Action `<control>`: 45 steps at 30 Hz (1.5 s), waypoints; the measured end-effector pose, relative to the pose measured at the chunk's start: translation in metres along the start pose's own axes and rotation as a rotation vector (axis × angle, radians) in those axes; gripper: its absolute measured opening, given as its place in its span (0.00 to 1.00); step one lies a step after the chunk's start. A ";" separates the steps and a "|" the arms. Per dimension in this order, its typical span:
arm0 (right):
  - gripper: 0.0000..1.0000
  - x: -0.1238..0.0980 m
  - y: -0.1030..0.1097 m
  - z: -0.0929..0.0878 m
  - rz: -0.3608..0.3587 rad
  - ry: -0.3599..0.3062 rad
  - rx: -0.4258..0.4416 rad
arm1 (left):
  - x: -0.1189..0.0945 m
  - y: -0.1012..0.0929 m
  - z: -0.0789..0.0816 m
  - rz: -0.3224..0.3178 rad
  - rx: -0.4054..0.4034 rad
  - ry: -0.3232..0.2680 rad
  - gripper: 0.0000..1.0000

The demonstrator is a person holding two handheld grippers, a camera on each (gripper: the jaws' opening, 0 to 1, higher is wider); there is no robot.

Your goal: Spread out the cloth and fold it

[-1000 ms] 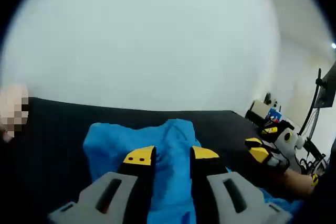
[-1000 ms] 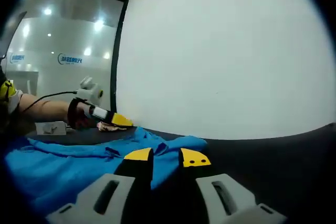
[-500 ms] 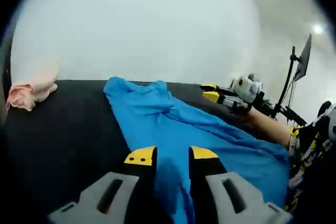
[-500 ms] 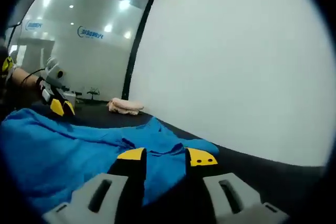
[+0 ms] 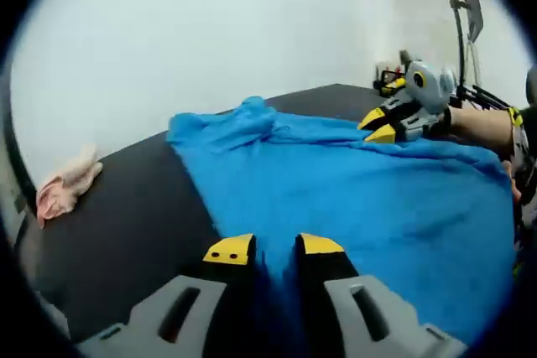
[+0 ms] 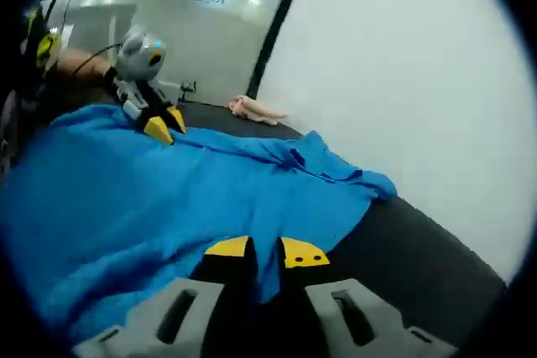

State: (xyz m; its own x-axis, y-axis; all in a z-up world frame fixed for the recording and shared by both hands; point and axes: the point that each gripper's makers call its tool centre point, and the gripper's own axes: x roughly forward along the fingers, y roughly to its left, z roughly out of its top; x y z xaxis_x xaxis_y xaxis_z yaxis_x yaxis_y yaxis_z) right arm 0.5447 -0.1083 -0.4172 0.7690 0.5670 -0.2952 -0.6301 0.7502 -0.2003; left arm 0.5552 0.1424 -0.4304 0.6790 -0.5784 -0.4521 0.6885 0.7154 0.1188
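Blue cloth lies spread over black bench, far end still bunched near wall edge. Pink crumpled rag at left edge of bench, well apart from cloth. Left gripper: jaws nearly together, pinching near cloth edge. Right gripper: jaws nearly together on near cloth edge; cloth wrinkled beyond it.
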 end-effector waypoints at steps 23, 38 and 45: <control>0.27 -0.224 0.105 -0.049 0.361 -0.053 -0.283 | -0.175 -0.030 -0.092 -0.245 0.033 -0.099 0.16; 0.27 -0.232 0.148 -0.046 0.405 -0.057 -0.366 | -0.206 -0.060 -0.102 -0.298 0.128 -0.104 0.14; 0.35 -0.236 0.147 -0.036 0.416 -0.100 -0.317 | -0.208 -0.057 -0.104 -0.293 0.103 -0.122 0.20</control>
State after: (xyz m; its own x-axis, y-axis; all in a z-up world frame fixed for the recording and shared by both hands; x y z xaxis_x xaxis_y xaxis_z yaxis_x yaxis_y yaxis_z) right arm 0.2671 -0.1443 -0.4111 0.4440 0.8360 -0.3225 -0.8739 0.3245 -0.3620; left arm 0.3487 0.2628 -0.4349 0.4699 -0.8007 -0.3716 0.8768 0.4722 0.0914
